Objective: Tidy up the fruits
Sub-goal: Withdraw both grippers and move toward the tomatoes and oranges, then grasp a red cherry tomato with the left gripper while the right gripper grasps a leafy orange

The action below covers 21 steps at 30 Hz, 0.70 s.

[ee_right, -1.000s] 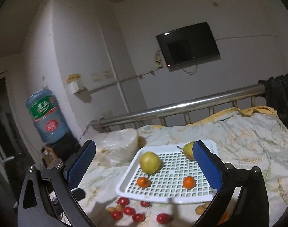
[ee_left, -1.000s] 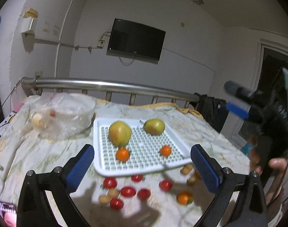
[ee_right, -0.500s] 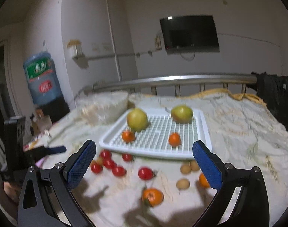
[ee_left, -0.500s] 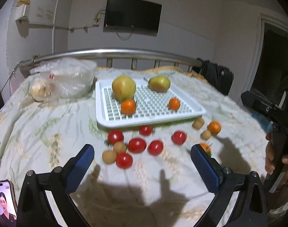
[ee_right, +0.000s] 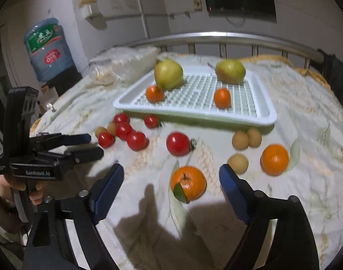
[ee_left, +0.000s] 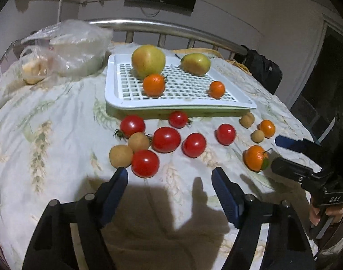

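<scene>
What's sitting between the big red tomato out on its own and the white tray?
Nothing: in the right wrist view, only bare patterned bedspread lies between the lone tomato and the white tray. A smaller tomato sits off to the left by the tray's edge.

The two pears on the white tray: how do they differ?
The left pear stands upright and looks bigger; the right pear lies on its side, stem pointing left. An orange sits against the left pear; the right pear sits alone. Both are yellow-green, at the white tray's far end.
</scene>
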Available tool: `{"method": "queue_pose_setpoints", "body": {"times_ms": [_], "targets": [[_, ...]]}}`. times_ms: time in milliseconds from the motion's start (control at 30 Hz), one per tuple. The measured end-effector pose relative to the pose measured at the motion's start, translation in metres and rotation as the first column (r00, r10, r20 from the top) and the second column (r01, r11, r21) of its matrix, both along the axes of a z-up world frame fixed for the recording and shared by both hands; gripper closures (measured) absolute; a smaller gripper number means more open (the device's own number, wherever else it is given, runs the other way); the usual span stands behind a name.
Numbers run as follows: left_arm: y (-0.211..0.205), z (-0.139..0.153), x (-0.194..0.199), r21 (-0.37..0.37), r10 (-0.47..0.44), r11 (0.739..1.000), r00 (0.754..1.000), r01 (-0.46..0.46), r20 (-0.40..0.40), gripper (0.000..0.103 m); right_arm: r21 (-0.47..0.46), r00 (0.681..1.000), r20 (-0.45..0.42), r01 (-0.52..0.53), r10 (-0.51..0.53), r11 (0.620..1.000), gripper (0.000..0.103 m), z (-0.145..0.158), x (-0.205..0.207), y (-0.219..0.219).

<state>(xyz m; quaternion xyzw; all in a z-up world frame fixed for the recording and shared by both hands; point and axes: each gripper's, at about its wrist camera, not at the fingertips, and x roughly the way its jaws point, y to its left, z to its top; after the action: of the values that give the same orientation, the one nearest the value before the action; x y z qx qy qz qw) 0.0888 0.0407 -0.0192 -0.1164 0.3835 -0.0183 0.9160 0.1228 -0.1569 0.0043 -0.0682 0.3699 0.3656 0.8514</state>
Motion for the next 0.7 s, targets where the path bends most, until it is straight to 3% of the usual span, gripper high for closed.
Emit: {"method": "queue_pose_setpoints", "body": {"times_ms": [100,433,600,700], "targets": [[0.002,-0.003,0.004,0.003,0.009,1.000,1.000,-0.009,-0.013,0.028,-0.021,0.999,-0.048,0.003,-0.004,1.000,0.033,-0.009,0.007,0.001],[0.004,-0.009,0.018,0.026,0.025,0.999,0.999,-0.024,-0.045,0.041,-0.067,0.993,-0.115,0.021,-0.028,0.998,0.048,-0.024,0.015,0.001],[0.009,-0.014,0.026,0.028,0.054,0.998,0.996,-0.052,-0.065,0.064,-0.079,0.992,-0.120,0.032,-0.041,0.996,0.059,-0.027,0.017,0.001],[0.013,-0.016,0.025,0.014,0.066,0.998,0.995,-0.065,-0.070,0.070,-0.077,0.992,-0.118,0.032,-0.041,0.996,0.064,-0.028,0.017,0.001]]}}
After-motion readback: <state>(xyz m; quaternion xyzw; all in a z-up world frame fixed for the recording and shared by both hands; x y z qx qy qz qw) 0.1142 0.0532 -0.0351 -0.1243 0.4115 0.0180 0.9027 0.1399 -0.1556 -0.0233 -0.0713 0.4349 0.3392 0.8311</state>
